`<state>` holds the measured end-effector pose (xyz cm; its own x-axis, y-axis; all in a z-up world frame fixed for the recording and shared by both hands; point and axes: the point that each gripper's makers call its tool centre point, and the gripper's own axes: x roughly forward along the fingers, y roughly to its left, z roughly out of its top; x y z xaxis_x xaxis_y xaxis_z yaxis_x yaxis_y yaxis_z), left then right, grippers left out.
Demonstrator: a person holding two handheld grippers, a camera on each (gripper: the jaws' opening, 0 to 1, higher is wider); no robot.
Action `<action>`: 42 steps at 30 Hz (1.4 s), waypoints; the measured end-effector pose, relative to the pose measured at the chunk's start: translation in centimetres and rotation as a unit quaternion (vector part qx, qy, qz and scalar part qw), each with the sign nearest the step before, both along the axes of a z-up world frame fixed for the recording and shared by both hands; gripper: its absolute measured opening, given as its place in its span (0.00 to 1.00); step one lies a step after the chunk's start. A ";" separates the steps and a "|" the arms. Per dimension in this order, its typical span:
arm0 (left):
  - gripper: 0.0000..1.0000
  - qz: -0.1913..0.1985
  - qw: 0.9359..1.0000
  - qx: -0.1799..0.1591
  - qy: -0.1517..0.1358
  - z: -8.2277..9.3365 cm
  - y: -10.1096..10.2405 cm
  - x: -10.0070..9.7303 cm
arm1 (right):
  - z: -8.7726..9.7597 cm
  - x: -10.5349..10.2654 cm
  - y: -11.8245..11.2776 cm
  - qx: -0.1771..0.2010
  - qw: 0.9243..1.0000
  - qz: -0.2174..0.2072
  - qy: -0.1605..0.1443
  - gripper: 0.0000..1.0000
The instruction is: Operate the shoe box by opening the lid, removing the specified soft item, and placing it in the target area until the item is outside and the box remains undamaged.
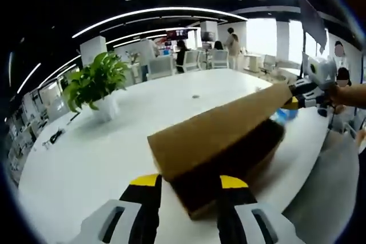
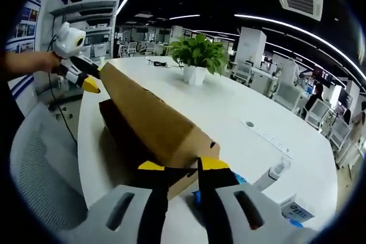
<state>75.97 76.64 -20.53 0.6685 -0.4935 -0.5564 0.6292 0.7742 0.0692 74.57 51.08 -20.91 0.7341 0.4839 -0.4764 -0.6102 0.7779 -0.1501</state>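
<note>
The left gripper [image 1: 190,186] stands with its fingers spread, one on each side of the near corner of the shoe box [image 1: 229,167]; whether they touch the cardboard I cannot tell. The right gripper [image 2: 182,167] has its fingers almost together at the lid [image 2: 154,118] at the other end, seemingly pinching its edge, and the lid is raised at a slant over the dark box body.

To do this step well, I think both ends of the lid should go up evenly, without twisting, so the cardboard does not tear. The soft item is not visible; the inside of the box is too dark.

Around: the large white table [image 1: 97,158], a grey mesh chair [image 2: 40,175] just beside it, a potted plant [image 1: 97,84] well apart from the box, and a small white bottle [image 2: 273,174] near the right gripper, which could be knocked over.
</note>
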 end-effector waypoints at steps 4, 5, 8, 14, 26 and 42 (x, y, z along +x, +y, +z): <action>0.40 -0.001 1.000 -0.009 0.003 0.0 -0.1 -0.3 | -0.3 -0.4 0.1 0.000 1.000 0.007 0.003 0.19; 0.40 -0.004 1.000 -0.010 0.002 0.1 -0.3 -0.5 | -0.4 -0.6 0.2 -0.002 1.000 0.010 0.004 0.19; 0.41 -0.007 1.000 -0.005 0.002 -0.1 -0.5 -0.7 | -0.6 -0.8 0.2 -0.007 1.000 0.018 0.005 0.20; 0.44 -0.013 1.000 -0.010 0.008 -0.4 -0.7 -1.0 | -1.2 -1.6 0.6 -0.014 0.999 0.035 0.012 0.24; 0.50 -0.029 0.999 -0.015 0.033 -1.6 -1.1 -1.9 | -2.1 -2.6 1.3 -0.014 0.998 0.054 0.033 0.32; 0.47 0.001 0.997 -0.037 0.061 -3.9 0.2 -1.1 | -4.1 -3.0 1.6 0.009 0.996 0.051 0.072 0.39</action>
